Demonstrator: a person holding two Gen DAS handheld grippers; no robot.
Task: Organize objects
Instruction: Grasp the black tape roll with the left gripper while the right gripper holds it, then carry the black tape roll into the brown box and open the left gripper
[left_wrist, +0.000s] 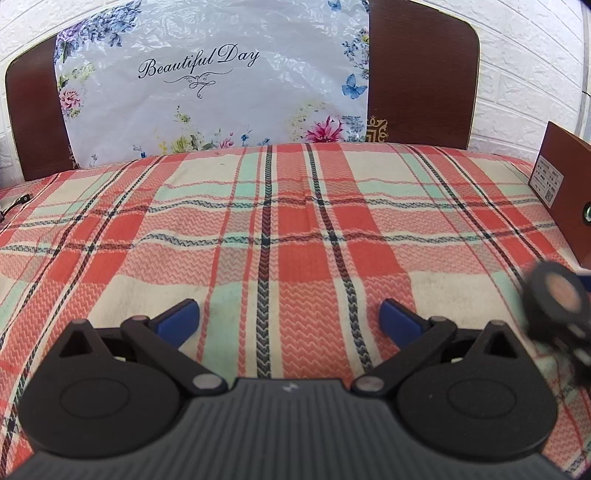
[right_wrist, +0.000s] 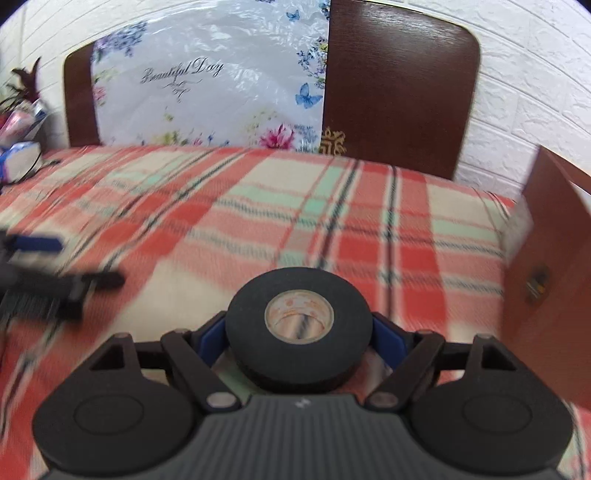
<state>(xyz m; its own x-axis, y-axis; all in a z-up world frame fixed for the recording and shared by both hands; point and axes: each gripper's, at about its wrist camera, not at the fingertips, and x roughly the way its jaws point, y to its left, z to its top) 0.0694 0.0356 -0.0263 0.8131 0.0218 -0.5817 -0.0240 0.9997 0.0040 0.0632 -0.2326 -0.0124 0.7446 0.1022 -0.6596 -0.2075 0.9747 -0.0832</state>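
Much of the right wrist view is being smeared by blur, and the brown wooden box (right_wrist: 546, 280) is being cut off at the frame edge. The black tape roll (right_wrist: 299, 325) is being clenched between the right tongs (right_wrist: 300, 338) above the plaid-covered bed (left_wrist: 258, 229). The left tongs (left_wrist: 289, 319) are being held wide apart, gripping nothing.

Black tape roll (right_wrist: 299, 325), tan cardboard core, lying flat, clamped between right claw (right_wrist: 299, 338) blue fingers

Black linkage arms, blue jaws, ribbed grey body, silver pivot pins
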